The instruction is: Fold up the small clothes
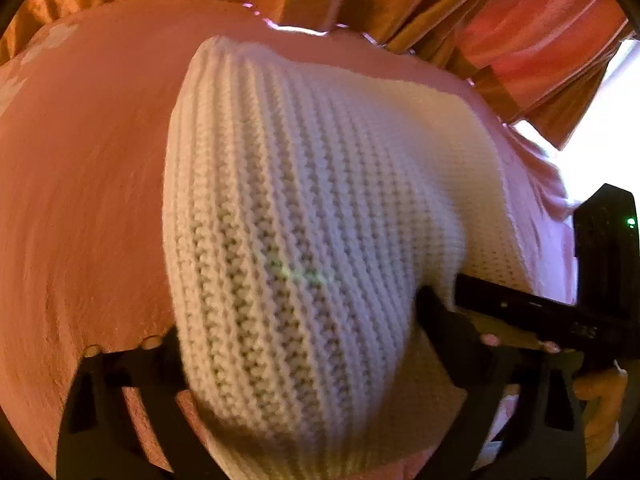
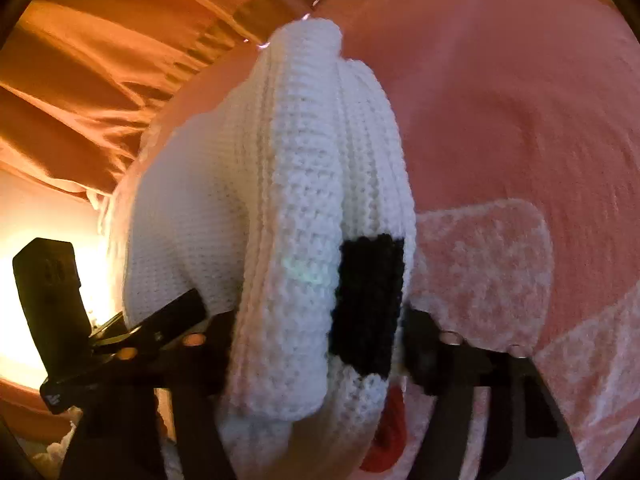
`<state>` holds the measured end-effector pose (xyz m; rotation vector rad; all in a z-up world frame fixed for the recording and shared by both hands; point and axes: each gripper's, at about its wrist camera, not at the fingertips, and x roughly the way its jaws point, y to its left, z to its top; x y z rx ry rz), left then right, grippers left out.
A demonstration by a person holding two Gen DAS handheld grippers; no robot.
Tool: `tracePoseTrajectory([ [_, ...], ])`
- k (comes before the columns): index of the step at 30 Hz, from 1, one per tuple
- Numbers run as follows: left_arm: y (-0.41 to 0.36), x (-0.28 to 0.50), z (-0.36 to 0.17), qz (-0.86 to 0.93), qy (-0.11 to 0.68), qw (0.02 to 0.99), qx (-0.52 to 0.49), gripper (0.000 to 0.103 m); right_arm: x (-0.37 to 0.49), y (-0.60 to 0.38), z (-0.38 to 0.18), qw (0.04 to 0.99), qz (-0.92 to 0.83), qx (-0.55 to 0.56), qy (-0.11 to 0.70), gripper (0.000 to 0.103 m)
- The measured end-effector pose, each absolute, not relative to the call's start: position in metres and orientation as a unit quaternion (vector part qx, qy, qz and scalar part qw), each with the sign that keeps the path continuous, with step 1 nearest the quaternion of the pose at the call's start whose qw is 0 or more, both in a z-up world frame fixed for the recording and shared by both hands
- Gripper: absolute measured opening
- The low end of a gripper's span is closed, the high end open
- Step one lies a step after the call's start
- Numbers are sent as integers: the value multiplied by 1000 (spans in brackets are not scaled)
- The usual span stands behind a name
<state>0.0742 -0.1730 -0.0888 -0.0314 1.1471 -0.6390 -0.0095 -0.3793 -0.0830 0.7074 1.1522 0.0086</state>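
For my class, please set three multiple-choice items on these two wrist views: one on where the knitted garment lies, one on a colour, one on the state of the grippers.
1. Where does the white knitted garment lie?
A. on the pink bedcover
B. in a basket
C. on a hanger

2. What colour is the knitted patch on the garment in the right wrist view?
A. green
B. black
C. yellow

3. What are the left gripper and right gripper doing?
A. both hang open and clear of the garment
B. only the left one holds it
C. each is shut on the garment

Key: 1 A, pink cover shows all around it; 2 B, a dark block among white stitches; 3 C, knit fills the gap between each pair of fingers.
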Motion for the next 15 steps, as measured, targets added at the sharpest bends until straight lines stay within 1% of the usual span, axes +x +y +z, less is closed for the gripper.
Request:
tracePoseTrajectory([
  [1, -174, 72, -84, -302, 528, 794, -7, 72, -10, -379, -80, 782, 5, 327, 530, 51],
  [2, -174, 70, -80, -305, 524, 795, -3, 66, -11, -379, -76, 785, 7, 326, 526, 47],
  [3, -174, 68, -73, -310, 518, 797, 2, 57, -12, -378, -73, 788, 7, 323, 524, 45],
  [4, -174, 66, -68, -315, 515, 797, 5, 52, -13, -377, -69, 792, 8, 318, 522, 45],
  [6, -175, 63, -57, -325, 510, 796, 4, 50, -17, -376, -61, 798, 7, 314, 514, 42],
  [11, -176, 56, -40, -352, 507, 787, -6, 49, -27, -382, -36, 815, 3, 316, 485, 41],
  [13, -176, 54, -42, -354, 515, 781, -9, 50, -32, -385, -28, 823, -4, 307, 478, 41],
  [15, -179, 53, -51, -350, 524, 777, -2, 53, -33, -388, -35, 818, -9, 304, 489, 41],
])
